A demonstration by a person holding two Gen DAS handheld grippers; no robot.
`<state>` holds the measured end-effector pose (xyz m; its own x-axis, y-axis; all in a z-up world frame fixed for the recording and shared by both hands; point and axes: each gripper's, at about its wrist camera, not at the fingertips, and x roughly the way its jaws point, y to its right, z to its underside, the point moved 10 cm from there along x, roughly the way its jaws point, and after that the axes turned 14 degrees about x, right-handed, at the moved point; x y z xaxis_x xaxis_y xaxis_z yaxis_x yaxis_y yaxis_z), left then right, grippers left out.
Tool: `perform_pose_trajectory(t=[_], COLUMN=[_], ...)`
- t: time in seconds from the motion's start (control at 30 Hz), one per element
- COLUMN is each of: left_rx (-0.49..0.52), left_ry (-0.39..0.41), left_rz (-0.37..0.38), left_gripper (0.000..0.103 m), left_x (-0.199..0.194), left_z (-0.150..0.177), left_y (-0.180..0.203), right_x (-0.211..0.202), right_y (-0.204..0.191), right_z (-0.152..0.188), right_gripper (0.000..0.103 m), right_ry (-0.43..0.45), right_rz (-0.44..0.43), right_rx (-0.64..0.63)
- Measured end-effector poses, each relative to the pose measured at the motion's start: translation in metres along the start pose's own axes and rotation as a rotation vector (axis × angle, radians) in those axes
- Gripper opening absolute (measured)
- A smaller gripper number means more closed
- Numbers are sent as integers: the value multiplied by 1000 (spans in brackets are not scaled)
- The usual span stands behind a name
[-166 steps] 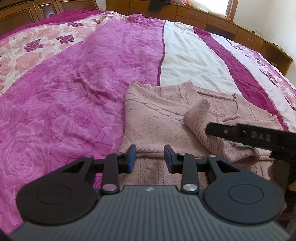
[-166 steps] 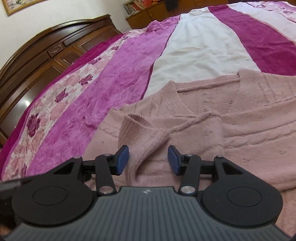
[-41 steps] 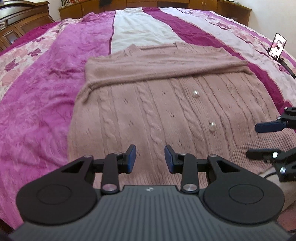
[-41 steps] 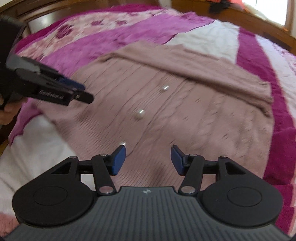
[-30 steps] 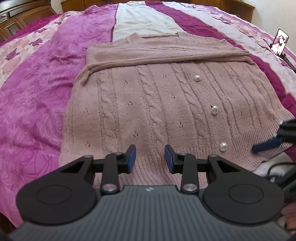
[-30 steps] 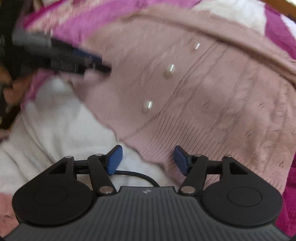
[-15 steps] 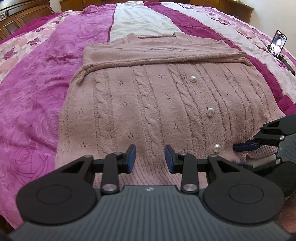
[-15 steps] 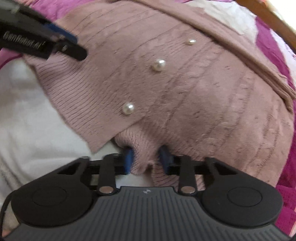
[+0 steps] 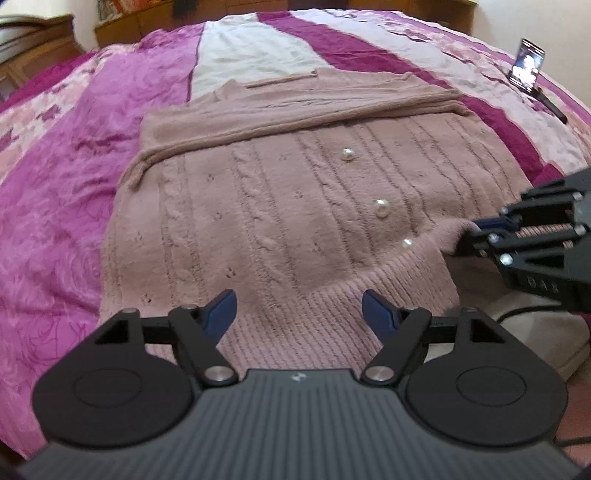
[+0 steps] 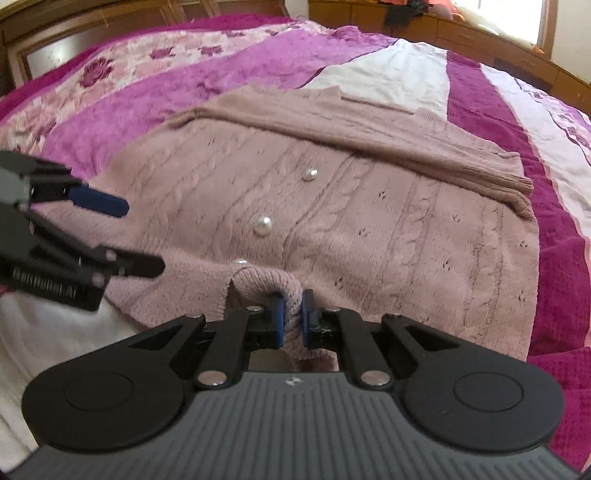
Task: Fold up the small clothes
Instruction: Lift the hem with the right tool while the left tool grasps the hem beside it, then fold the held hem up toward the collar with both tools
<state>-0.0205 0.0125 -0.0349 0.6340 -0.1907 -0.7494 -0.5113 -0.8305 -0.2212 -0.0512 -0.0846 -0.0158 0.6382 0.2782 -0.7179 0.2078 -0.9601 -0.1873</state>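
The right gripper has its jaws pressed onto a raised fold of the ribbed hem of the pink cardigan, the knit bunching up in a small hump between the blue pads. The left gripper has its jaws spread wide, poised over the hem of the same cardigan with no cloth between its fingers; seen from the right wrist, it sits to the left of the pinched fold, near the hem's corner. The cardigan lies flat on the bed, buttoned side up, with three pearl buttons running in a line toward the hem, cable ribs down its front, and a sleeve folded across the upper part as a long band. Beneath it spreads a bedspread in magenta, white and floral stripes. A phone stands propped on the bedspread at the far right, well apart from the garment. Dark wooden furniture lines the room beyond the bed.
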Motion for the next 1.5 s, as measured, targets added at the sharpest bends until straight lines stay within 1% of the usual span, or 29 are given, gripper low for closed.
perform_pose_trajectory(t=[0.23, 0.37, 0.43, 0.53, 0.63, 0.73, 0.77, 0.8, 0.83, 0.87, 0.9, 1.0, 1.07, 1.27, 1.5], left_rx=[55, 79, 93, 106, 92, 66, 56, 45, 33, 18, 5, -16, -19, -49, -40], left_ry=[28, 28, 28, 15, 20, 40, 49, 55, 57, 57, 57, 73, 94, 162, 244], left_rz=[47, 63, 51, 8, -11, -15, -10, 7, 21, 34, 43, 47, 41, 14, -28], left_gripper=[76, 76, 76, 76, 76, 75, 68, 51, 43, 28, 20, 15, 14, 14, 13], left_x=[-6, -4, -2, 6, 10, 10, 9, 8, 8, 8, 8, 6, 2, -13, -25], left_z=[-3, -2, -2, -2, -4, -8, -9, -11, -12, -13, -15, -20, -27, -53, -92], left_y=[17, 24, 26, 24, 18, 12, 11, 10, 9, 8, 7, 4, 1, -13, -27], right_x=[-1, -3, -7, -11, -16, -19, -20, -20, -21, -22, -23, -26, -29, -40, -48], right_y=[2, 3, 2, 0, 0, 1, 1, 1, 2, 2, 2, 2, 2, 4, 4], right_z=[-13, -16, -18, -20, -22, -24, -24, -24, -25, -25, -26, -31, -36, -59, -95], right_gripper=[9, 9, 9, 9, 9, 9, 9, 9, 9, 9, 9, 9, 9, 9, 9], right_ry=[55, 71, 81, 95, 107, 112, 115, 115, 117, 120, 125, 141, 153, 208, 282], right_rz=[-6, -8, -14, -19, -23, -26, -28, -31, -34, -40, -44, -52, -58, -68, -73], right_rx=[58, 79, 83, 83, 86, 98, 102, 107, 114, 119, 123, 137, 146, 158, 157])
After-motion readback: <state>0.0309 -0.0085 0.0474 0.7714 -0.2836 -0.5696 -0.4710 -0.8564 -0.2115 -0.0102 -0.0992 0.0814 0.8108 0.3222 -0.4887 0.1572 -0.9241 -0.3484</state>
